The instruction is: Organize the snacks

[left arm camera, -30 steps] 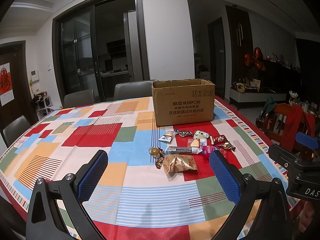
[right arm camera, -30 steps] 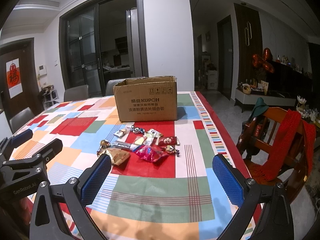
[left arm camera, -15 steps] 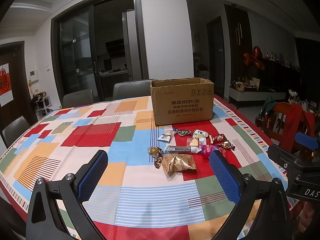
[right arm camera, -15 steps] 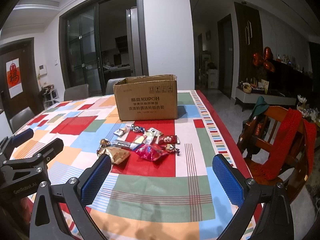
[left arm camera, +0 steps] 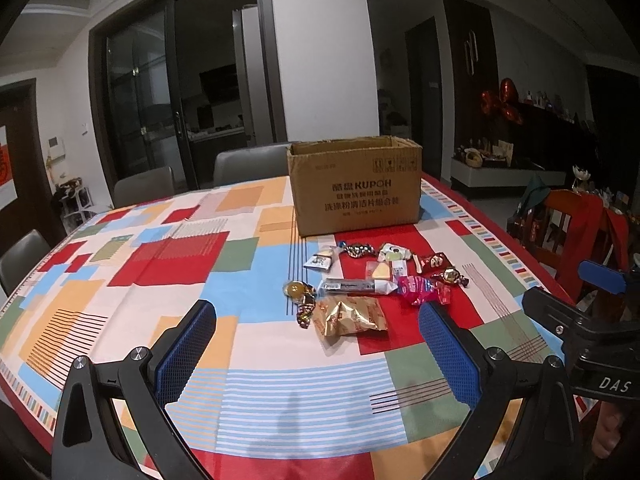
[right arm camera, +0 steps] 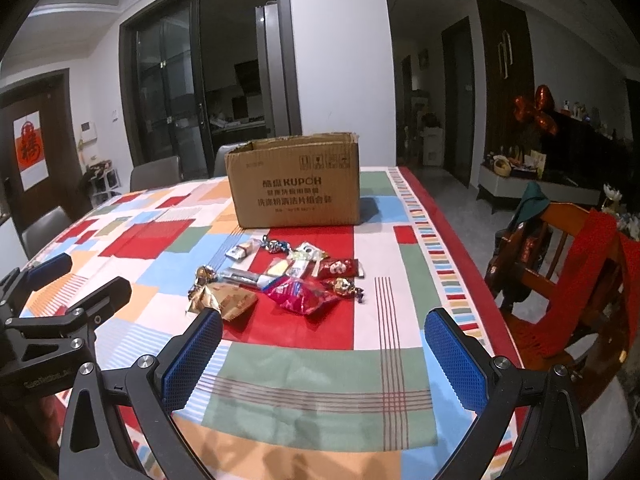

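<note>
An open brown cardboard box (left arm camera: 356,186) (right arm camera: 294,184) stands upright on the patchwork tablecloth. In front of it lie several wrapped snacks: a gold packet (left arm camera: 350,316) (right arm camera: 226,298), a pink packet (left arm camera: 418,288) (right arm camera: 302,294), a silver bar (left arm camera: 354,286), a red packet (right arm camera: 338,268) and small twisted candies (left arm camera: 358,249). My left gripper (left arm camera: 318,354) hovers open above the near table, short of the snacks. My right gripper (right arm camera: 324,356) is open too, low over the table in front of the pink packet. Neither holds anything.
Grey chairs (left arm camera: 248,162) stand behind the table's far side. A wooden chair with a red cloth (right arm camera: 576,264) sits close to the right edge. The other gripper (right arm camera: 60,320) shows at the left of the right wrist view. The cloth (left arm camera: 120,280) left of the snacks is bare.
Both views have crept slightly forward toward the box and snacks. Both grippers stay open; nothing on the table has moved.
</note>
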Demonstrator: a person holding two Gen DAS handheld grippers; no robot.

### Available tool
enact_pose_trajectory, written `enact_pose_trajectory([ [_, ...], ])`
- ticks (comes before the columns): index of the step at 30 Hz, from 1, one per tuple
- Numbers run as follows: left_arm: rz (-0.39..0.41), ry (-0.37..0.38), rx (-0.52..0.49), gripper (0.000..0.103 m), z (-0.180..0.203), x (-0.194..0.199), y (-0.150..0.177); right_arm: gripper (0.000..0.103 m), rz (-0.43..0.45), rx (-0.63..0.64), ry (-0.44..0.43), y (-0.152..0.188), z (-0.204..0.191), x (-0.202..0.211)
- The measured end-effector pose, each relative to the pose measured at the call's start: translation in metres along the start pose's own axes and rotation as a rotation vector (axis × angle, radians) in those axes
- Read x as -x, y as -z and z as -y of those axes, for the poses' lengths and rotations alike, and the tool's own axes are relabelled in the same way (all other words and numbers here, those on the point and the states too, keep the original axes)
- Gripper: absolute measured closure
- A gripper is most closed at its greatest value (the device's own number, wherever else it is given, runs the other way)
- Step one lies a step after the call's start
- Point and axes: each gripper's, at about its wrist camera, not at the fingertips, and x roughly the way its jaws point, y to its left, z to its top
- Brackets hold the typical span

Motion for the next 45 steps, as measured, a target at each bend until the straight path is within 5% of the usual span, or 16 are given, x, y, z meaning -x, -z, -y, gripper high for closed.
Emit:
enact_pose_trajectory([
  [13, -0.130, 0.075, -0.032, 0.015, 0.011, -0.062, -0.004, 0.001, -0.133, 0.097, -0.090, -0.013, 0.003, -0.064],
  [21, -0.201, 0.087, -0.042, 0.025, 0.018, -0.100, -0.006, 0.015, -0.192, 0.232, -0.199, -0.030, -0.004, -0.109],
  [30, -0.320, 0.148, -0.014, 0.028, 0.020, -0.138, 0.002, 0.033, -0.305, 0.240, -0.298, -0.024, -0.004, -0.157],
  [45, -0.379, 0.177, 0.011, 0.034, 0.019, -0.169, 0.006, 0.041, -0.353, 0.285, -0.342, -0.023, -0.010, -0.189],
])
